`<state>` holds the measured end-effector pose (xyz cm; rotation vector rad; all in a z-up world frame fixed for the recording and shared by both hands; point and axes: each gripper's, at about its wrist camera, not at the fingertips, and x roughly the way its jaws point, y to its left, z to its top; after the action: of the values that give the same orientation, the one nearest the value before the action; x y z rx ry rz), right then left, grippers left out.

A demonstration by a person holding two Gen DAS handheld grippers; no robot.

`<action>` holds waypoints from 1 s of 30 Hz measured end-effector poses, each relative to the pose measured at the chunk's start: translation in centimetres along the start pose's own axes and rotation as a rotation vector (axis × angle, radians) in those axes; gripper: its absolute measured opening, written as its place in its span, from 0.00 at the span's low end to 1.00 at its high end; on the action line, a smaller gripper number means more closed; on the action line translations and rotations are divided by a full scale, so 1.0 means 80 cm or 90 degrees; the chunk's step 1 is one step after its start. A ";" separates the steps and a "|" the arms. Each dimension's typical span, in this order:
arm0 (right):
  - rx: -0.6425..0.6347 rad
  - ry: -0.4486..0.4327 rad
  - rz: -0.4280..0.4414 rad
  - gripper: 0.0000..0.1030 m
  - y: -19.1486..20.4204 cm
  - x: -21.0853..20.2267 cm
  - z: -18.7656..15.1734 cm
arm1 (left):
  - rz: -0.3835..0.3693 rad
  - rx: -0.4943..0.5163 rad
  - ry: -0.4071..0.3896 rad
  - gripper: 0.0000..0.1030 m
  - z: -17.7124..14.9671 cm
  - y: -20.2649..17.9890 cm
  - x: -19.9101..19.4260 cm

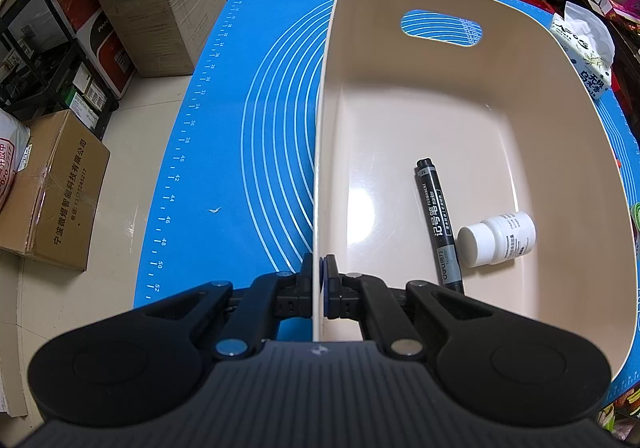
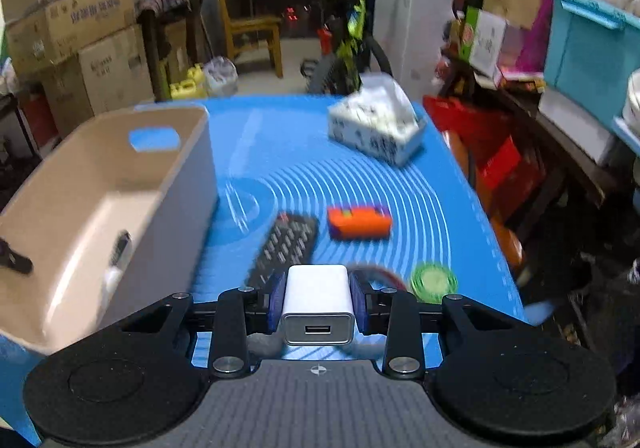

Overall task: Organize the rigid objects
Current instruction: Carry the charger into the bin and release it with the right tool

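A beige plastic bin [image 1: 460, 96] stands on the blue mat [image 1: 248, 128]. My left gripper [image 1: 320, 280] is shut on the bin's near left wall. Inside the bin lie a black marker [image 1: 438, 224] and a small white bottle [image 1: 496, 238]. My right gripper [image 2: 318, 300] is shut on a white USB charger [image 2: 318, 298], held above the mat to the right of the bin [image 2: 100, 184]. On the mat ahead lie a black remote [image 2: 286, 248], an orange toy block [image 2: 358, 222] and a green round object [image 2: 434, 280].
A tissue pack [image 2: 376, 124] sits at the mat's far right, also seen in the left wrist view [image 1: 584, 52]. Cardboard boxes [image 1: 152, 0] stand on the floor left of the table. A bicycle [image 2: 352, 40] and shelves crowd the far side.
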<state>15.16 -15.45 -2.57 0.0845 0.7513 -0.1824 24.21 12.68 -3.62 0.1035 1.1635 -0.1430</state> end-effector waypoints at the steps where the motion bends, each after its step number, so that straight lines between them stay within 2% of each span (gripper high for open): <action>1: -0.002 -0.010 0.005 0.42 0.004 -0.003 0.008 | 0.000 0.000 0.000 0.04 0.000 0.000 0.000; 9: -0.029 -0.083 0.054 0.42 0.051 -0.017 0.068 | 0.000 0.000 0.000 0.04 0.000 -0.001 0.000; 15: -0.076 -0.100 0.118 0.42 0.111 -0.004 0.094 | 0.000 0.000 0.000 0.04 0.000 -0.001 0.000; 22: -0.168 -0.054 0.149 0.41 0.184 0.037 0.093 | 0.000 0.001 0.001 0.04 0.000 -0.001 0.000; 30: -0.257 0.033 0.138 0.41 0.236 0.079 0.066 | 0.000 0.002 0.000 0.04 -0.001 -0.001 -0.001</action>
<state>26.90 1.44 -2.81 -0.2126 0.8122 0.1802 24.11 12.63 -3.54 0.1060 1.1637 -0.1450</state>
